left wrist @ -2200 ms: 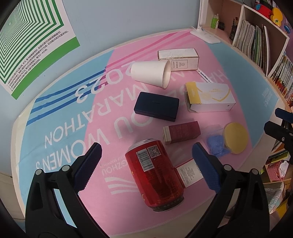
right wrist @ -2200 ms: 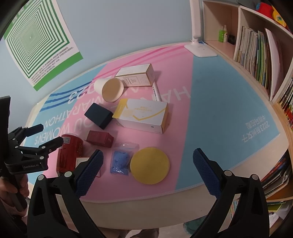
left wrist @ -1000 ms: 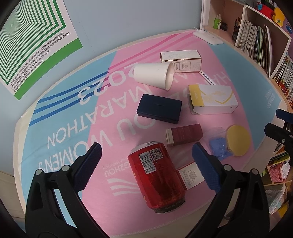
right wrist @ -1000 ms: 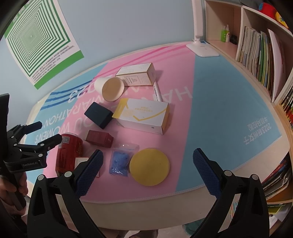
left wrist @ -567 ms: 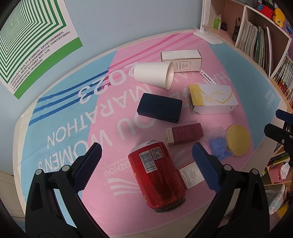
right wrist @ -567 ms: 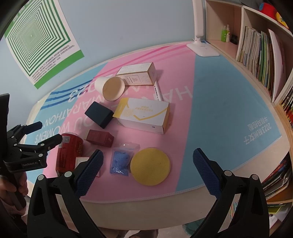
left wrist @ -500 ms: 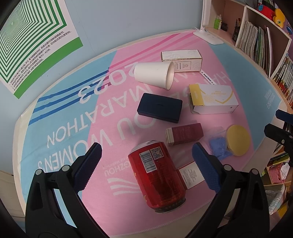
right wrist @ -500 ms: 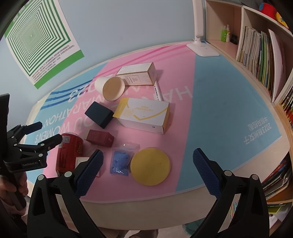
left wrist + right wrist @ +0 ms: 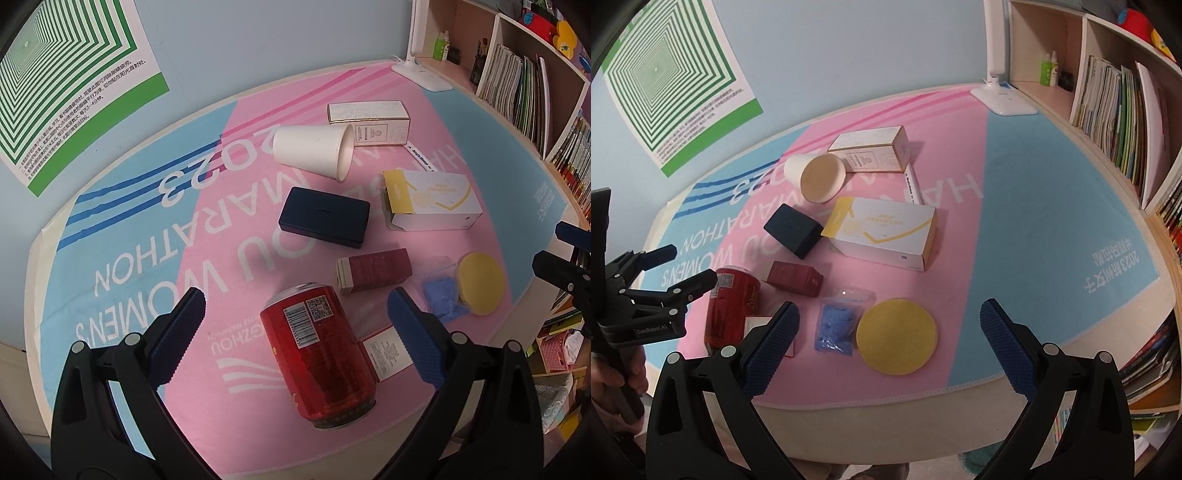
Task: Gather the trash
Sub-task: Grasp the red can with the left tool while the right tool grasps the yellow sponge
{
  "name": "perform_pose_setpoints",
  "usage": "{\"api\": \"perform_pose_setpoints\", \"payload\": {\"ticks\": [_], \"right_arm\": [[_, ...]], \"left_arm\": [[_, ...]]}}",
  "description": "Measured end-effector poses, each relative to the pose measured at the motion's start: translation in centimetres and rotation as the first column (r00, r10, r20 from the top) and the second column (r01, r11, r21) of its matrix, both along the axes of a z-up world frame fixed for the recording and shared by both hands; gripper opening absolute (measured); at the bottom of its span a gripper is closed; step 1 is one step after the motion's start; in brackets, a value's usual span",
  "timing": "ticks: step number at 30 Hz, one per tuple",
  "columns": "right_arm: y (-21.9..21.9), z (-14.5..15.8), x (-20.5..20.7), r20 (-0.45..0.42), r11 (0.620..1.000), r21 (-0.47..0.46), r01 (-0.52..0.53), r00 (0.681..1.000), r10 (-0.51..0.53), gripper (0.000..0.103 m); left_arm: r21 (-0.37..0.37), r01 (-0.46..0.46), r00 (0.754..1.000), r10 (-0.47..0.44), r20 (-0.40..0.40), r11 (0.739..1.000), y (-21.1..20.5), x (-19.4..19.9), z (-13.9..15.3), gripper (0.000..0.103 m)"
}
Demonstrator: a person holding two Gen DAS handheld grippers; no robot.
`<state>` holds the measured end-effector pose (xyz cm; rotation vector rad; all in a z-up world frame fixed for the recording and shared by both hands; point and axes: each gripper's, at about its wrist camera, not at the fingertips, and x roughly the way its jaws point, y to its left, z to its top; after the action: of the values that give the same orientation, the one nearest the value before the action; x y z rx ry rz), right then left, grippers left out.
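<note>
The left claw (image 9: 293, 328) is wide open above the red can (image 9: 319, 356), which lies on its side on the surface (image 9: 1052, 229). The right claw (image 9: 886, 332) is wide open too, holding nothing.

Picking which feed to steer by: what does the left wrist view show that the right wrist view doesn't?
Left only: the barcode and QR label on the red can, lying on its side between the open left tongs.

Right only: the paper cup mouth, facing that camera, and the left tongs seen from outside.

Both: the navy box and yellow disc.
</note>
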<state>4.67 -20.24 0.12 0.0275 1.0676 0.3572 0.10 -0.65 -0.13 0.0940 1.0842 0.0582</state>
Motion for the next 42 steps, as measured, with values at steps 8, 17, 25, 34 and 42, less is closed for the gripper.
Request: {"api": "perform_pose_setpoints", "payload": {"ticks": [8,17,25,34,42], "right_arm": [[0.2,-0.1,0.2,-0.005,1.0,-0.001,-0.004,1.0,0.004,0.097],[0.3,-2.1,0.5,-0.041,1.0,-0.018,-0.014,0.999,0.013,0.097],[1.3,-4.7,1.1,-0.086,0.996,-0.07,-0.047,0.995,0.041,0.096],[2.7,-7.9,1.6,-0.132,0.983,-0.154,-0.099,0.988,0.079,0.083],[2.9,-9.7,1.9,-0.166,0.977,-0.179,-0.112,0.983,0.082,0.084]], "left_arm": [[-0.002,-0.004,1.0,0.004,-0.005,1.0,0.2,-0.1,-0.1,0.096],[-0.022,-0.022,0.997,0.021,-0.073,1.0,0.8,0.4,-2.3,0.096],[-0.063,-0.054,0.987,0.044,-0.152,0.997,2.0,0.9,-4.9,0.087],[-0.174,-0.097,0.976,0.06,-0.208,0.98,3.0,1.3,-6.3,0.084],[-0.221,-0.124,0.959,0.06,-0.277,0.967,3.3,1.5,-8.4,0.074]]}}
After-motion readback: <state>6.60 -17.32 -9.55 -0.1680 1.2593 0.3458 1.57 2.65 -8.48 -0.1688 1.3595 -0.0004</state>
